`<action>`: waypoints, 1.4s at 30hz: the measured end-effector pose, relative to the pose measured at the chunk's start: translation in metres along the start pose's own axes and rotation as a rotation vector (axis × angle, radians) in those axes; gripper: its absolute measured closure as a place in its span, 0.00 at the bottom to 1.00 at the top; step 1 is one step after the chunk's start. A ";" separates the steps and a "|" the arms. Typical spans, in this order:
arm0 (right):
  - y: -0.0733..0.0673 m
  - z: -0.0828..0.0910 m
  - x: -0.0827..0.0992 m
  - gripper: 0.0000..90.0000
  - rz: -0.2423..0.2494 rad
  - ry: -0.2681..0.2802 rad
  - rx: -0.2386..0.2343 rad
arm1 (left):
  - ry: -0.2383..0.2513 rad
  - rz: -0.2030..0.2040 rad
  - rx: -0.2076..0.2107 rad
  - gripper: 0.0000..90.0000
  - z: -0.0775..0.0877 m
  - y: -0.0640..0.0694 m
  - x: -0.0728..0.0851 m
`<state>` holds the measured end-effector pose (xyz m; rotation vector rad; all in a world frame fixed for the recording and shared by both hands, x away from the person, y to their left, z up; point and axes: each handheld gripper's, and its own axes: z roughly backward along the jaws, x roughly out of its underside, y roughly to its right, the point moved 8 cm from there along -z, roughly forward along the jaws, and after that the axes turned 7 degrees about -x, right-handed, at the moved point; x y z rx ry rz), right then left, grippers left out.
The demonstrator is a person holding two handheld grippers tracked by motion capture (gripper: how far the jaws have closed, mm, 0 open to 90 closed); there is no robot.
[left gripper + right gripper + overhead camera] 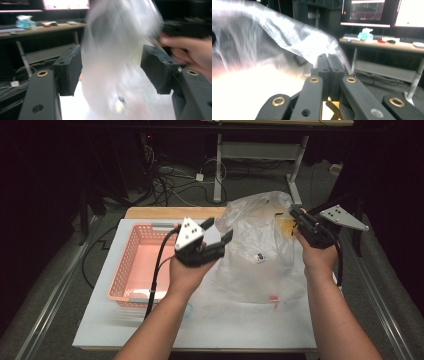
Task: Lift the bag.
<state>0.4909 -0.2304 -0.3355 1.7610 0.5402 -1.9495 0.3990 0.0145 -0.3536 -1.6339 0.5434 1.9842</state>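
Because the clear plastic bag (pixel 257 247) is smeared by motion in both gripper views, its contents are staying hard to read: a small white-and-blue label and a bit of red near the bottom are showing through the film in the high view, and a yellowish patch near the top right is too blurred to identify. The bag is standing crumpled and puffed on the white table (pixel 210 320), right of centre, its thin film wrinkling and catching the light. The right gripper (pixel 296 216) is pinching the bag's upper right edge, its black jaws pressing flat together on the film in the right gripper view (pixel 328 58). The left gripper (pixel 226 236) is sitting at the bag's left side with its jaws spread apart; in the left gripper view (pixel 111 68) the film is hanging between the dark, rough pads (pixel 71 67) without either pad pressing on it. To the left, a pink plastic basket (pixel 131 251) with latticed walls is resting on the table, its near right corner hiding behind the left forearm (pixel 165 320). A black cable (pixel 156 270) is trailing across the basket.
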 end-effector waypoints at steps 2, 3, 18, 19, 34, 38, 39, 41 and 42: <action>0.000 0.002 0.007 1.00 -0.004 -0.001 -0.003 | -0.022 0.033 0.038 0.30 0.010 0.010 0.021; -0.001 0.004 0.008 1.00 -0.002 0.002 -0.008 | -0.022 0.060 0.050 0.28 0.015 0.013 0.029; -0.033 0.070 -0.012 0.61 0.034 0.064 -0.121 | -0.166 0.000 0.099 0.00 0.031 0.050 0.101; -0.034 0.074 -0.006 0.58 0.040 0.043 -0.127 | -0.166 -0.007 0.095 0.00 0.032 0.050 0.100; -0.031 0.104 0.102 0.00 -0.034 -0.153 -0.104 | -0.235 -0.040 0.056 0.00 0.032 0.043 0.115; -0.032 0.107 0.115 0.00 -0.030 -0.187 -0.112 | -0.247 -0.050 0.048 0.00 0.033 0.043 0.118; -0.032 0.107 0.116 0.00 -0.031 -0.188 -0.110 | -0.251 -0.044 0.051 0.00 0.033 0.043 0.120; -0.032 0.106 0.116 0.00 -0.025 -0.185 -0.106 | -0.257 -0.046 0.051 0.00 0.033 0.044 0.121; -0.032 0.106 0.117 0.00 -0.027 -0.183 -0.106 | -0.258 -0.044 0.054 0.00 0.034 0.045 0.122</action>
